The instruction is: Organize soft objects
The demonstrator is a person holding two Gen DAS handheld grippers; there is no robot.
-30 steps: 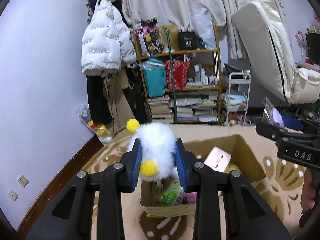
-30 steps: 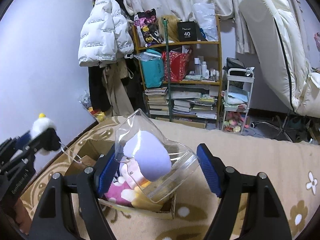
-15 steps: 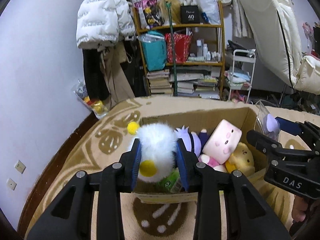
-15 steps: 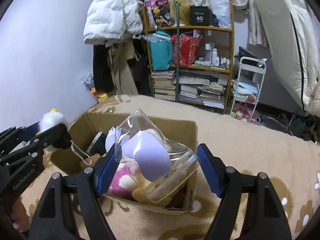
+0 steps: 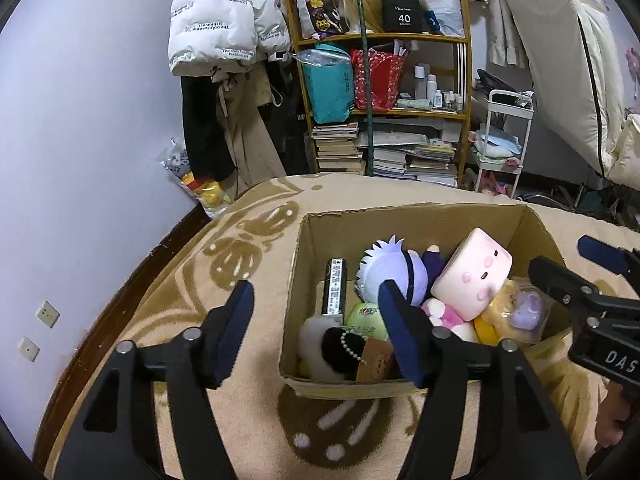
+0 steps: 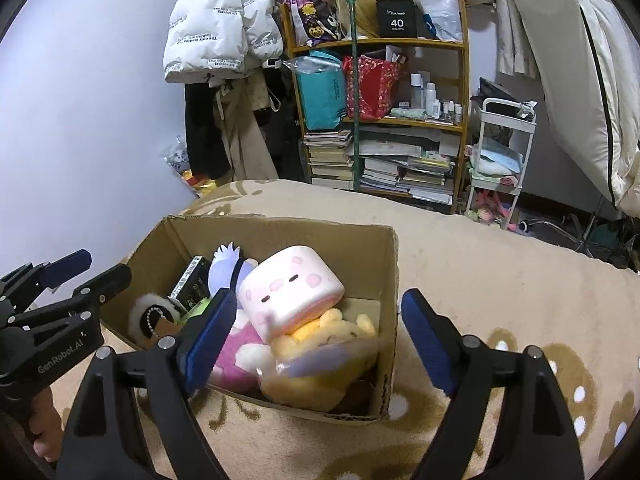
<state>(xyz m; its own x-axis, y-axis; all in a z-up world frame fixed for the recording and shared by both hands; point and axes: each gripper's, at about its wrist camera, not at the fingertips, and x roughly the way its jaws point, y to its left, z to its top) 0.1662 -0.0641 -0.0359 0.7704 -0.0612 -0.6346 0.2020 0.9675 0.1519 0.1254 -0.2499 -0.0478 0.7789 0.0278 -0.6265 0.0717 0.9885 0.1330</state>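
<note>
A: Two hand-held grippers hover over one cardboard box (image 5: pixel 416 216) on a patterned blanket. What has just changed?

B: Starting at the left: the left hand-held gripper (image 5: pixel 316 330) has just been opening. Its jaws now stand partly apart with nothing between them. The white fluffy toy (image 5: pixel 316 340) it held a moment ago lies in the box's near left corner, just ahead of its right finger, with a bead chain and brown tag across it.

A: And to the right?

B: The right hand-held gripper (image 6: pixel 316 340) has also just been opening, and its jaws are wide and empty. The clear bag with a purple toy (image 6: pixel 316 364) rests in the box between and just beyond its fingers, on a yellow plush.

A: So both are delivered?

B: It seems so; that step looks finished.

A: Count the contents.

B: One fluffy toy, one bagged toy, one pale-haired doll (image 5: pixel 394 270), one pink cube plush (image 5: pixel 472 278), one yellow plush (image 6: pixel 320 334), one pink-and-white plush (image 6: pixel 240 344), one dark flat case (image 5: pixel 335 290), one green packet (image 5: pixel 368 316).
</note>
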